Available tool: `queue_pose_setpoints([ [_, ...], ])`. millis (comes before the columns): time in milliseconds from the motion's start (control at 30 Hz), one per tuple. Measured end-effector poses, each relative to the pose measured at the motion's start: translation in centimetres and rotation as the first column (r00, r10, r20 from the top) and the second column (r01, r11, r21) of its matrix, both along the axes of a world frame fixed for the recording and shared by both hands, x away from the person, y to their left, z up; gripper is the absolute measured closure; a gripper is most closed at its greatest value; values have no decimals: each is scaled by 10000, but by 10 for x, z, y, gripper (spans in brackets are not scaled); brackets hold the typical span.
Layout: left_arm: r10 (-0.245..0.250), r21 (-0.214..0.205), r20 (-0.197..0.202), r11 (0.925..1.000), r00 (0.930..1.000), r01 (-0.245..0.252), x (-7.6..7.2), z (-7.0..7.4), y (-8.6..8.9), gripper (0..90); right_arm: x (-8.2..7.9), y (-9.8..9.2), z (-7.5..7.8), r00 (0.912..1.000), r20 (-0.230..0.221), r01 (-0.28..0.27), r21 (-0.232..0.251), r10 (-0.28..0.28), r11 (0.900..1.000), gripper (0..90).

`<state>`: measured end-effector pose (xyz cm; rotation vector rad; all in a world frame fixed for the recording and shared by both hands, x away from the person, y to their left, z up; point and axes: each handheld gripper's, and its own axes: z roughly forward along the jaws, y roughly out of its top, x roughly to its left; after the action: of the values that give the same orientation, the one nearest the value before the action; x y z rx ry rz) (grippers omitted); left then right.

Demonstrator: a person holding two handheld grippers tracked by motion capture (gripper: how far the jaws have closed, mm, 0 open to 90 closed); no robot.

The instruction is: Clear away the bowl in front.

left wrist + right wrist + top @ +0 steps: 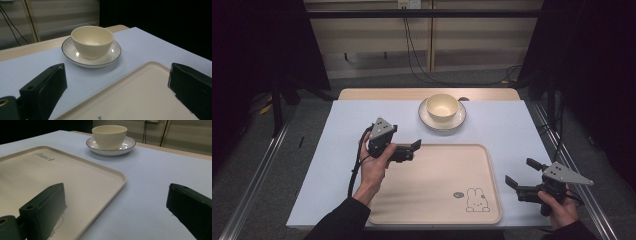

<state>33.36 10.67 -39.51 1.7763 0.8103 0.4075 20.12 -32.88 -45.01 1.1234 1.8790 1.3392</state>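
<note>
Cream bowl (442,106) sits upright inside a white plate (428,119) with a thin dark rim, at the far middle of the table (337,150), just past the far edge of the beige tray (432,190). Bowl looks empty in the left gripper view. Tray lies flat on the near half of the table, nothing on it, a small rabbit drawing (476,200) printed near its near right corner. Left gripper (412,148) is held above the tray's far left corner, jaws pointing right and toward the bowl; jaws stand wide apart with nothing between them, and the left gripper view looks straight at the bowl (92,41) and plate (110,57) across the tray corner (140,95). Not touching bowl or plate, near but apart. Right gripper (522,172) is off the tray's right edge, over the bare table near the front right, well apart from the bowl; jaws spread wide, empty. In the right gripper view the tray (82,177) runs along the left, bowl (109,136) on plate (126,147) far ahead.
</note>
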Motion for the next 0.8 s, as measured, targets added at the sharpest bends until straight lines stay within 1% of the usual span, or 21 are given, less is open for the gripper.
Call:
queue_pose_setpoints([
  [33, -172, -40, 126, 9998, 9998, 173, 2, 1, -4, 45, -1, 0, 0, 10000, 9, -6, 50, 6, 10000, 19],
  [67, -172, -40, 126, 9998, 9998, 173, 2, 1, -4, 39, -1, 0, 0, 10000, 9, -6, 50, 6, 10000, 19],
  [100, -229, -70, 120, 9997, 9997, 230, 3, 2, -6, 38, 0, 1, 0, 9999, 155, 53, 69, -54, 10000, 17],
  [167, -286, 41, 203, 9996, 9994, 285, 8, 4, -11, 37, -1, 1, 0, 9998, 167, 56, 113, -58, 9999, 17],
  [267, -206, -42, 163, 9998, 9997, 206, 14, 5, -18, 34, -1, 1, 0, 9997, 231, 20, 95, -23, 10000, 17],
  [300, -206, -42, 163, 9998, 9997, 206, 14, 5, -18, 33, -1, 1, 0, 9997, 247, 0, 92, -2, 10000, 17],
  [333, -242, 40, 55, 9997, 9997, 241, 20, 5, -22, 32, -1, 1, 0, 9997, 259, 23, 91, -25, 10000, 17],
  [400, -192, 41, 72, 9998, 9998, 192, 22, 5, -24, 32, -1, 1, 0, 9996, 291, 22, 59, -24, 10000, 17],
  [433, -276, 36, 135, 9996, 9995, 275, 27, 6, -26, 32, -1, 1, 0, 9996, 297, 21, 82, -23, 10000, 17],
  [467, -209, 47, 101, 9998, 9997, 209, 29, 6, -28, 34, -1, 1, 0, 9995, 304, 20, 81, -22, 10000, 17],
  [500, -309, -1, 84, 9995, 9995, 309, 32, 6, -30, 34, -1, 1, 0, 9995, 311, 39, 61, -41, 10000, 17],
  [600, -309, 248, 131, 9992, 9994, 305, 38, 6, -35, 30, -1, 1, 0, 9995, 310, 4, 79, -7, 10000, 18],
  [667, -242, 227, 117, 9995, 9996, 240, 40, 6, -37, 32, -1, 1, 0, 9994, 335, 17, 56, -19, 10000, 17],
  [700, -370, 275, 25, 9989, 9993, 369, 47, 6, -41, 33, -2, 1, 0, 9995, 319, 3, 97, -6, 10000, 17],
  [733, -370, 275, 25, 9989, 9993, 369, 47, 6, -41, 33, -2, 1, 0, 9995, 312, 12, 92, -15, 10000, 17],
  [767, -315, 322, 118, 9990, 9994, 311, 52, 6, -45, 33, -2, 1, 0, 9994, 337, 0, 98, -4, 10000, 17],
  [800, -315, 322, 118, 9990, 9994, 311, 52, 6, -45, 36, -2, 1, 0, 9994, 337, 0, 98, -4, 10000, 17],
])
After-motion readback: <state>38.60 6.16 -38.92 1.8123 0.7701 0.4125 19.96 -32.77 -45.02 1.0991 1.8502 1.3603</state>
